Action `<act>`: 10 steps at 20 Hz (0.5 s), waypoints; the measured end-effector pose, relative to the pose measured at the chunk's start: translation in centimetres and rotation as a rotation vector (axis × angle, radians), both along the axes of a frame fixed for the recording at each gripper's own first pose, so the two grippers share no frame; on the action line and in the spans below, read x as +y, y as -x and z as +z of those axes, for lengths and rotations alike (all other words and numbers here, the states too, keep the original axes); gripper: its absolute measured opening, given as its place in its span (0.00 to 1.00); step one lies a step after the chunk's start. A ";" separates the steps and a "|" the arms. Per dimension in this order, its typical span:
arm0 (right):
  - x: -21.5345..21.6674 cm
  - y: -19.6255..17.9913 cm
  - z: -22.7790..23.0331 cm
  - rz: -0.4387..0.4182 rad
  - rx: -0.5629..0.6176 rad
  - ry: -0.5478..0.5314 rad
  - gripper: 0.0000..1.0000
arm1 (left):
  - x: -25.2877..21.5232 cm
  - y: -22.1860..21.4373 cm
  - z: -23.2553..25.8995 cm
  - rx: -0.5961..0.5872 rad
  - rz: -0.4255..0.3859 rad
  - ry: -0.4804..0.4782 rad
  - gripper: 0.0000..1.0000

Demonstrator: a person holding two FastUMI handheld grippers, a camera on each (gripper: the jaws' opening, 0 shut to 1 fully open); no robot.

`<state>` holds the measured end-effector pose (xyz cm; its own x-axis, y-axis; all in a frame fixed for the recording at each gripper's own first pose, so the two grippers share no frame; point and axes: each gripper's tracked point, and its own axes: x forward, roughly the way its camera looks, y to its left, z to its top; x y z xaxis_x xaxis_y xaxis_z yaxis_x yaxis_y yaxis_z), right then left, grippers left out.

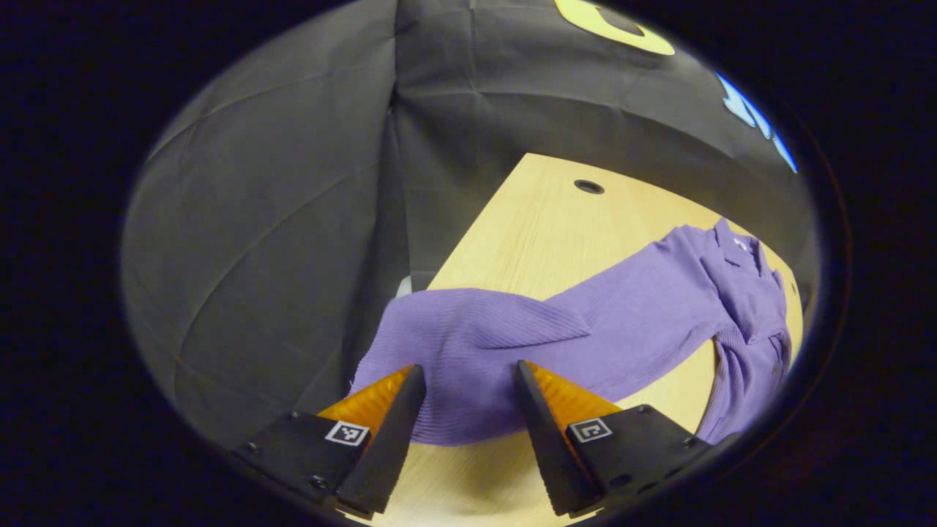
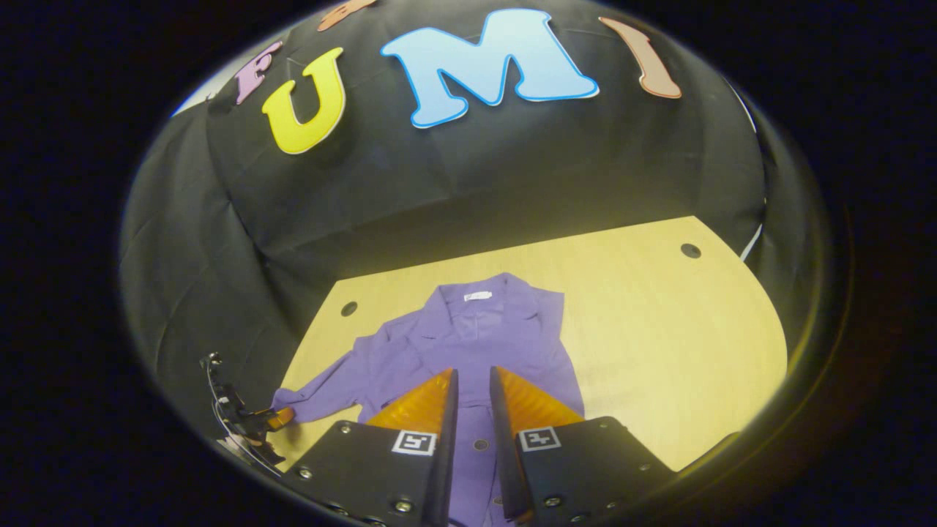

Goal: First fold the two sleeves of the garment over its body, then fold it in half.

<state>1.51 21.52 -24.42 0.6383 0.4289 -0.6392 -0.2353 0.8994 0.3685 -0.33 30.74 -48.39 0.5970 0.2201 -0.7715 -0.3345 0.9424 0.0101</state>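
A purple collared garment (image 2: 468, 329) lies flat on the wooden table (image 2: 659, 344), collar (image 2: 476, 296) towards the booth wall. One sleeve (image 1: 622, 322) stretches out across the table to the near edge. Its cuff end (image 1: 468, 344) lies between the fingers of my left gripper (image 1: 468, 373), which stands open around it. The right gripper view shows that gripper (image 2: 252, 423) farther off at the cuff. My right gripper (image 2: 473, 373) hangs over the button front of the body. Its fingers stand a narrow gap apart, and the flat cloth shows through the gap.
Black cloth walls close in the table at the back and on both sides. The tabletop has round cable holes (image 2: 690, 250) (image 2: 349, 308) near its far corners. Bare wood (image 2: 681, 366) lies beside the garment. The stretched sleeve reaches the table's edge (image 1: 410, 293).
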 end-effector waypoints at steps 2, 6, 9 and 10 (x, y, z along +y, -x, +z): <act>-0.3 0.1 0.0 -0.007 0.003 -0.004 0.27 | -0.5 -0.2 0.1 -0.001 -0.011 0.019 0.82; -0.7 0.3 0.0 -0.016 0.007 -0.011 0.27 | -1.7 -1.0 -0.4 -0.033 0.042 0.046 0.26; -1.3 0.6 0.0 -0.020 0.010 -0.010 0.27 | -1.4 -0.7 0.0 -0.040 0.068 0.079 0.07; -1.5 0.7 -0.2 -0.023 0.014 -0.009 0.27 | -1.4 -0.6 -0.1 -0.033 0.070 0.088 0.07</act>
